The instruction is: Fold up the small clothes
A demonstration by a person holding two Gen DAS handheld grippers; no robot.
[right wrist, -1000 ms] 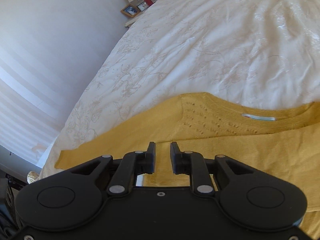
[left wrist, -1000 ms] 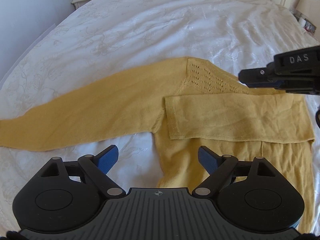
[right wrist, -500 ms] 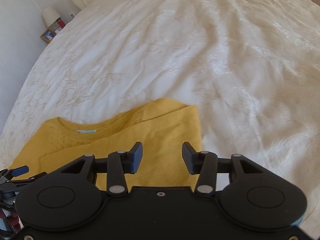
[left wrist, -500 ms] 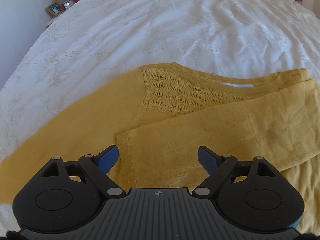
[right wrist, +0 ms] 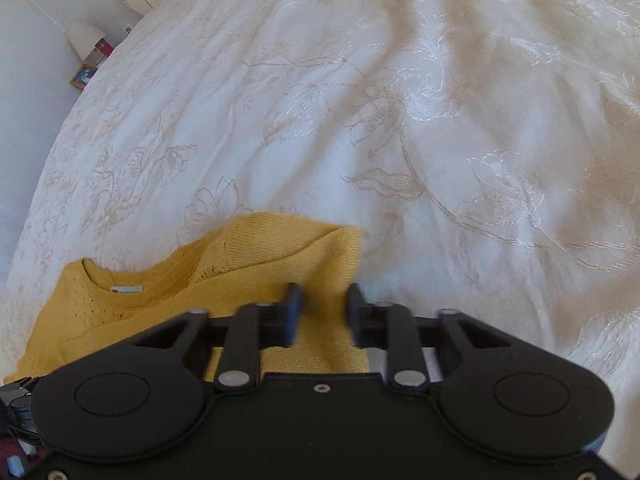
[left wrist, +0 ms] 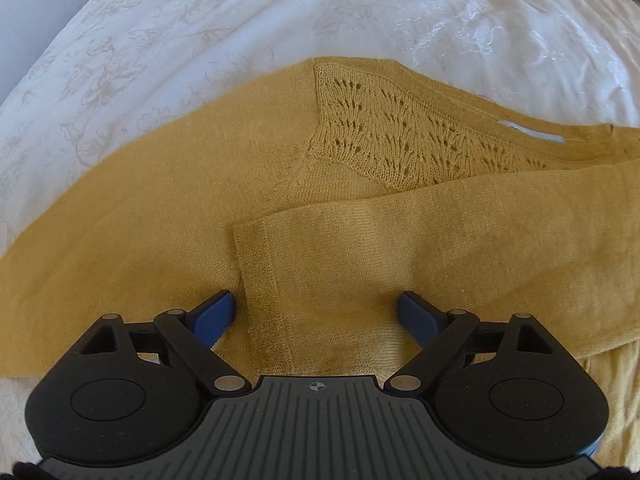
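Observation:
A mustard yellow knit sweater (left wrist: 192, 208) lies flat on the white bedspread (left wrist: 200, 32). One sleeve is folded across its body, with the cuff (left wrist: 260, 264) near my left gripper. My left gripper (left wrist: 316, 312) is open, low over the cuff end, its blue fingertips (left wrist: 216, 312) on either side of it. In the right wrist view the sweater's shoulder fold (right wrist: 320, 252) sits at the garment's right edge. My right gripper (right wrist: 320, 308) is partly open around that folded edge, with fabric between the fingers. The neck label (right wrist: 126, 289) shows at left.
The embroidered white bedspread (right wrist: 440, 120) stretches far beyond the sweater. A nightstand with a lamp (right wrist: 84, 36) and a picture frame (right wrist: 82, 76) stands by the wall at the bed's far left.
My left gripper has moved forward and lower over the folded sleeve's cuff. My right gripper has swung to the sweater's right shoulder edge, opened wider, then narrowed around the fold.

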